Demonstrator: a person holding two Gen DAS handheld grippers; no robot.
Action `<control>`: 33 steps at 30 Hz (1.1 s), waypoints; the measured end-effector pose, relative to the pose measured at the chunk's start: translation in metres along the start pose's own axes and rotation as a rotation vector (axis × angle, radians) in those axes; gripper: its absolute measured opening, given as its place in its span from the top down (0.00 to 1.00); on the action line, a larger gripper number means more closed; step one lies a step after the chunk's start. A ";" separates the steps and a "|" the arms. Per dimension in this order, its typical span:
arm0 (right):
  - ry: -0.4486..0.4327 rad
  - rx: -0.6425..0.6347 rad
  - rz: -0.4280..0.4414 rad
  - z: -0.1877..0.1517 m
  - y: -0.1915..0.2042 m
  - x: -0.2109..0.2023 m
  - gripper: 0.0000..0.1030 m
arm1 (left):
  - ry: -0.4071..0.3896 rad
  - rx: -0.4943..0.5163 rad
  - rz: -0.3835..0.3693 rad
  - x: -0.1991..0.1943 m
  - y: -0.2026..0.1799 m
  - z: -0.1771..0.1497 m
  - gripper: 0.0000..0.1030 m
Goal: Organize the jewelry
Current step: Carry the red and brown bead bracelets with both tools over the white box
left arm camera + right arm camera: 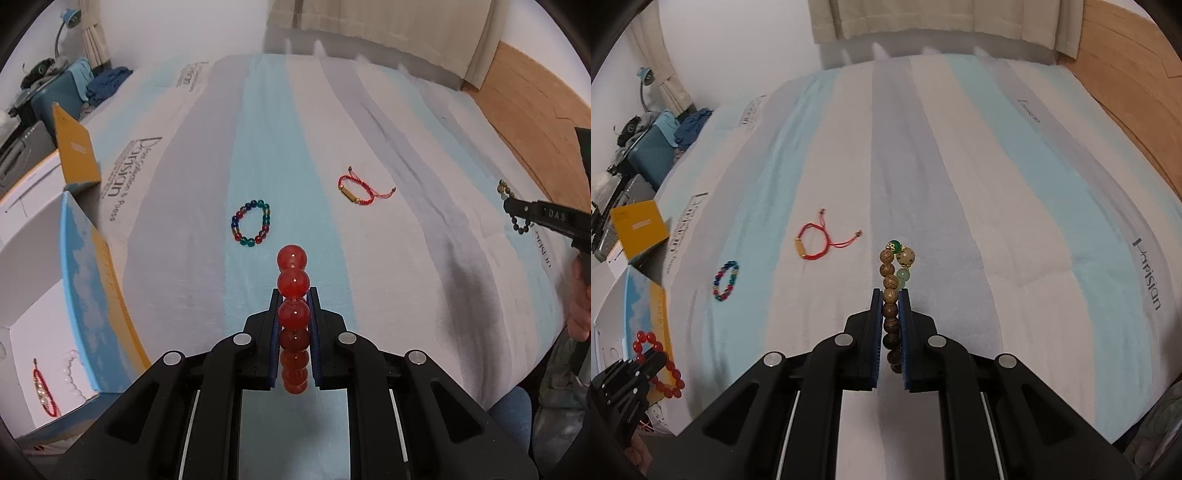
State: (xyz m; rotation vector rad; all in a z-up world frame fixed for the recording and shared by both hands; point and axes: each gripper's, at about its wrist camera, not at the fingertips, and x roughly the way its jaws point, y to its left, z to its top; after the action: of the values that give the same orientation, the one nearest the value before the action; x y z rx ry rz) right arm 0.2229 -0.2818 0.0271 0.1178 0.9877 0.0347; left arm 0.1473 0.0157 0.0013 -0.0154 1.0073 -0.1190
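Observation:
My left gripper (293, 295) is shut on a red bead bracelet (292, 280), held edge-on above the striped bed sheet. My right gripper (890, 295) is shut on a brown wooden bead bracelet (891, 288) with green and speckled beads. A multicolour bead bracelet (252, 222) and a red cord bracelet (356, 190) with a gold tube lie on the sheet ahead. The right gripper (517, 208) shows at the right edge of the left wrist view. The left gripper (646, 363) with the red bracelet (659, 363) shows at the lower left of the right wrist view.
An open white box (85, 280) with blue and yellow walls stands at the left of the bed; it holds a red cord bracelet (44, 387) and a clear bead bracelet (72, 373). A yellow box flap (74, 147) stands behind it. Wood floor (535, 96) lies to the right.

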 end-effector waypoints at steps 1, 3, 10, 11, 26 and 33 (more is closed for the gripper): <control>-0.007 -0.008 -0.003 -0.002 0.003 -0.006 0.93 | -0.002 -0.003 0.005 -0.004 0.000 0.000 0.89; -0.014 -0.015 -0.004 -0.006 0.006 -0.013 0.93 | -0.002 -0.004 0.014 -0.009 0.000 0.000 0.89; -0.013 -0.040 0.006 -0.018 0.023 -0.028 0.93 | -0.028 -0.010 0.021 -0.029 0.001 0.002 0.88; -0.014 -0.042 0.008 -0.019 0.025 -0.031 0.93 | -0.029 -0.013 0.023 -0.031 0.002 0.001 0.88; -0.030 -0.131 0.070 -0.034 0.102 -0.051 0.93 | -0.063 -0.086 0.069 -0.065 0.050 -0.013 0.88; -0.030 -0.182 0.115 -0.041 0.149 -0.053 0.93 | -0.085 -0.136 0.105 -0.087 0.086 -0.021 0.88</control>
State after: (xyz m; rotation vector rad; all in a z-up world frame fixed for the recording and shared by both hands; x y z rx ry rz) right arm 0.1630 -0.1349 0.0664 0.0076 0.9422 0.2270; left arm 0.0921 0.1115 0.0576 -0.0909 0.9275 0.0456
